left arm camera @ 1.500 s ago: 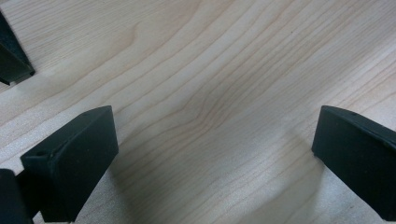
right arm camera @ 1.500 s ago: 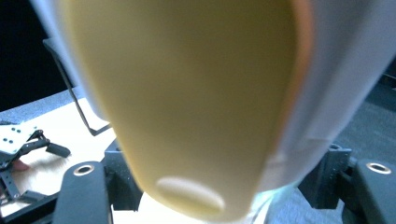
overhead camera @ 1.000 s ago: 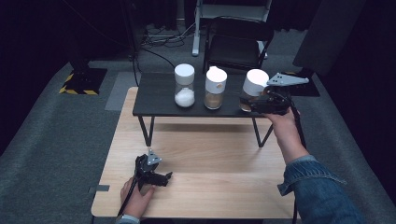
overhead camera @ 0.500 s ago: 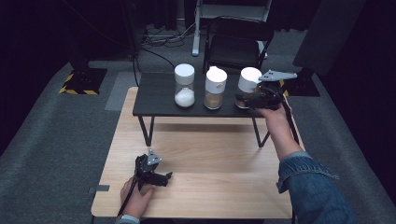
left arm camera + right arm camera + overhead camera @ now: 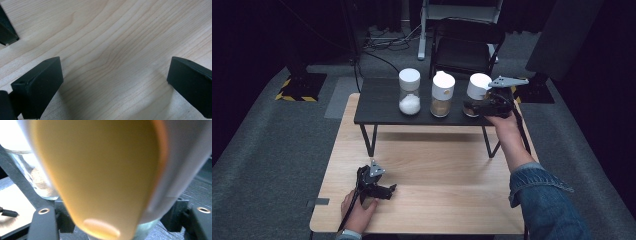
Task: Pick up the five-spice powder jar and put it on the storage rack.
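Left gripper (image 5: 393,188) lies on the light wooden desk (image 5: 437,165) near its front left corner, a hand (image 5: 358,215) behind it. In the left gripper view we see its jaws spread wide over bare wood, nothing between them.

On the low black shelf (image 5: 377,107) along the desk's far edge we count three white-capped glass jars: one with white grains (image 5: 409,91) left of centre, one with tan powder (image 5: 442,94) at centre, one dark-filled (image 5: 476,95) at the right end.

Right gripper (image 5: 474,106) sits at that rightmost jar, jaws either side of it. They have just been opening; we cannot tell whether the pads press.
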Motion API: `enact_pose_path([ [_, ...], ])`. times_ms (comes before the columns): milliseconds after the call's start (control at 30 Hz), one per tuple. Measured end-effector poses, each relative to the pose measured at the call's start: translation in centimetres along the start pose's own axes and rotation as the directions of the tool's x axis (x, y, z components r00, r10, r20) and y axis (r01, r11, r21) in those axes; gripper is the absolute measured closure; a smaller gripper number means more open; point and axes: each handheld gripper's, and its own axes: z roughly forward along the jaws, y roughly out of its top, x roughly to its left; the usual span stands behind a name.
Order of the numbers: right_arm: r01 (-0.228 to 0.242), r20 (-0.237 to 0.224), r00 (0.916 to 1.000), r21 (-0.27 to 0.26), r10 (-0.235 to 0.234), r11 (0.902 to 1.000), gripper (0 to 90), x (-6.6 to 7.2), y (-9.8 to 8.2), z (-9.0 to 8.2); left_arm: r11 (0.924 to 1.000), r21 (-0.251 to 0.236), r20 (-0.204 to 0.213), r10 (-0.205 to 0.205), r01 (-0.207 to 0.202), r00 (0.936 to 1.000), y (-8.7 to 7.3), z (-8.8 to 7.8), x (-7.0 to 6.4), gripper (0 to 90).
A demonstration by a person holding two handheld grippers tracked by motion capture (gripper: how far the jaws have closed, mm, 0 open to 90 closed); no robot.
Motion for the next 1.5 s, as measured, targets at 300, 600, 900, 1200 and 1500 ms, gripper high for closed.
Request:
enact_pose_path([
  [300,-0.036,-0.047,0.9983,-0.041,0.035,0.9985,8.2,-0.7,-0.9,-0.8,1.0,0.0,0.0,0.0,0.0,1.0,0.0,0.0,0.0,0.2],
  [600,-0.009,-0.037,0.9993,-0.07,0.007,0.9975,4.8,-0.3,-1.7,-2.7,1.0,0.0,0.0,0.0,0.0,1.0,0.0,0.0,0.0,0.2],
  [900,0.01,-0.056,0.9983,-0.075,-0.014,0.9972,4.4,0.0,-3.0,-3.9,1.0,0.0,0.0,0.0,0.0,1.0,0.0,0.0,0.0,0.2],
  [1200,0.021,-0.065,0.9976,-0.088,-0.027,0.9959,4.2,0.2,-4.7,-5.0,1.0,0.0,0.0,0.0,0.0,1.0,0.0,0.0,0.0,0.2],
  [1500,0.05,-0.08,0.9952,-0.077,-0.056,0.9958,3.8,0.7,-6.5,-5.8,1.0,0.0,0.0,0.0,0.0,1.0,0.0,0.0,0.0,0.2],
])
